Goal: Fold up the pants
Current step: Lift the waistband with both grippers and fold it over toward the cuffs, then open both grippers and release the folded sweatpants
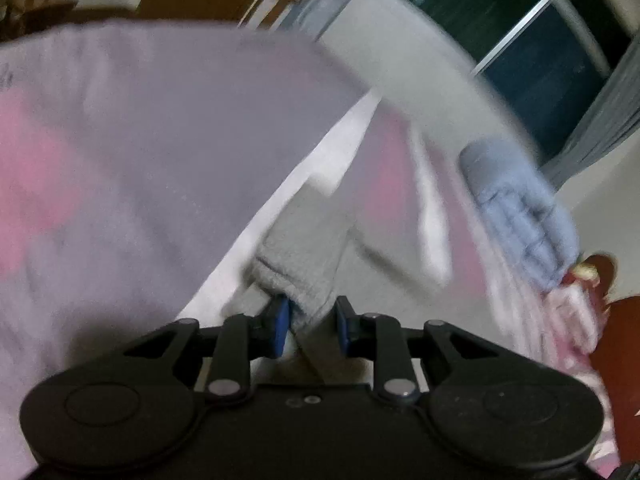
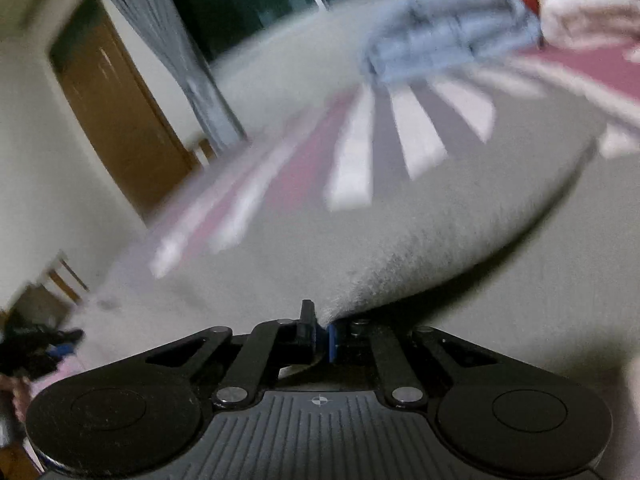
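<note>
The pants are light grey fleece. In the left wrist view a bunched edge of the pants (image 1: 296,256) runs down between the blue pads of my left gripper (image 1: 311,326), which is shut on it. In the right wrist view the pants (image 2: 420,240) spread forward as a wide grey sheet from my right gripper (image 2: 322,338), whose jaws are closed tight on the cloth's edge. Both views are motion-blurred. The cloth is lifted above a pink and white striped bed cover (image 2: 360,152).
A folded blue-grey garment (image 1: 516,208) lies on the bed cover (image 1: 60,168); it also shows in the right wrist view (image 2: 448,32). A dark window (image 1: 520,12), grey curtain (image 2: 176,52) and brown door (image 2: 120,108) stand behind. Red and white bedding (image 2: 588,12) sits far right.
</note>
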Tool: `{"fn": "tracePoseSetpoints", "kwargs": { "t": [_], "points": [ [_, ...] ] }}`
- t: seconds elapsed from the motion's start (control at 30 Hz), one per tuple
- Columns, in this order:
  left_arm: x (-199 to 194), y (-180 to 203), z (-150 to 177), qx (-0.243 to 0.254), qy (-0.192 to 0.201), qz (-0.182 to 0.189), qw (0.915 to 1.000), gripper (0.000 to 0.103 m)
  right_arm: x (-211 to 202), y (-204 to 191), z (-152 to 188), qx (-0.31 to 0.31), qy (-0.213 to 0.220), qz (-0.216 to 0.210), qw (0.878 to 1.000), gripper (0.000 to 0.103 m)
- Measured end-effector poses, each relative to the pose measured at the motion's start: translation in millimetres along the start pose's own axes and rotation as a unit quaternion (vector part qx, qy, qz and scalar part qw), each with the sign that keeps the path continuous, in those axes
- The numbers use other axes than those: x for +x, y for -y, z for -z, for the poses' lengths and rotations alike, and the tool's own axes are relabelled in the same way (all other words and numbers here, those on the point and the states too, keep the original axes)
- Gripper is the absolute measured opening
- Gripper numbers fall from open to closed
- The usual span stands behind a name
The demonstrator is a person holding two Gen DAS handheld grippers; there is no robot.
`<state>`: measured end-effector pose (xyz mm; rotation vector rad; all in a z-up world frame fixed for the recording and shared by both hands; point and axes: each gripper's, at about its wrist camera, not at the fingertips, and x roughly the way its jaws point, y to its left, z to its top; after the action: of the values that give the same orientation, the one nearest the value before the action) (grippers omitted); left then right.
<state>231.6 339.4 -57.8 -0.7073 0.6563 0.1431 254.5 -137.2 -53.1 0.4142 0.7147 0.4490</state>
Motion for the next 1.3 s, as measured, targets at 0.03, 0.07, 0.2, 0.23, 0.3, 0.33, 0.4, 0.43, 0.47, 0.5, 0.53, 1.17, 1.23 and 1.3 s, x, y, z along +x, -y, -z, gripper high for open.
{"fn": "tracePoseSetpoints", "kwargs": {
  "t": [0.03, 0.07, 0.2, 0.23, 0.3, 0.33, 0.4, 0.43, 0.47, 0.5, 0.53, 1.17, 1.23, 1.3],
  "points": [
    [2, -5, 2, -0.002, -0.002, 0.003, 1.0, 0.017, 11, 6, 6, 0.007, -0.03, 0.008, 0.999, 0.006],
    [-1, -7, 2, -0.013, 0.003, 0.008, 0.9999, 0.019, 11, 12, 9, 0.023, -0.024, 0.0, 0.999, 0.006],
    [-32, 19, 7, 0.028, 0.04, -0.062, 0.9969, 0.053, -27, 18, 3, 0.045, 0.039, 0.027, 0.998, 0.041],
    [-40, 30, 12, 0.053, 0.056, -0.086, 0.9933, 0.066, -39, 20, 3, 0.043, 0.059, 0.035, 0.997, 0.041],
    [-49, 58, 26, 0.113, 0.079, -0.119, 0.9833, 0.075, -55, 23, 0, 0.035, 0.085, 0.053, 0.994, 0.041],
    [-47, 77, 36, 0.148, 0.082, -0.136, 0.9761, 0.076, -58, 24, -4, 0.026, 0.088, 0.064, 0.994, 0.041],
    [-39, 106, 52, 0.191, 0.081, -0.146, 0.9672, 0.079, -57, 22, -13, 0.004, 0.089, 0.077, 0.993, 0.041],
    [-32, 122, 63, 0.212, 0.077, -0.145, 0.9634, 0.08, -54, 19, -16, -0.007, 0.089, 0.085, 0.992, 0.041],
    [-25, 132, 72, 0.228, 0.071, -0.148, 0.9596, 0.081, -50, 17, -20, -0.02, 0.086, 0.091, 0.992, 0.041],
    [-16, 143, 81, 0.246, 0.059, -0.156, 0.9548, 0.081, -42, 13, -25, -0.034, 0.08, 0.1, 0.991, 0.041],
    [-7, 152, 91, 0.261, 0.05, -0.167, 0.9495, 0.082, -33, 12, -29, -0.044, 0.074, 0.116, 0.99, 0.041],
    [14, 117, 128, 0.179, 0.062, -0.136, 0.9725, 0.097, -59, 71, 7, 0.002, 0.05, 0.149, 0.988, 0.012],
    [17, 119, 127, 0.178, 0.063, -0.136, 0.9724, 0.097, -62, 67, -9, -0.008, 0.081, 0.153, 0.985, 0.049],
    [17, 118, 127, 0.178, 0.062, -0.135, 0.9727, 0.097, -51, 58, -26, -0.04, 0.092, 0.177, 0.979, 0.076]
  ]
}}
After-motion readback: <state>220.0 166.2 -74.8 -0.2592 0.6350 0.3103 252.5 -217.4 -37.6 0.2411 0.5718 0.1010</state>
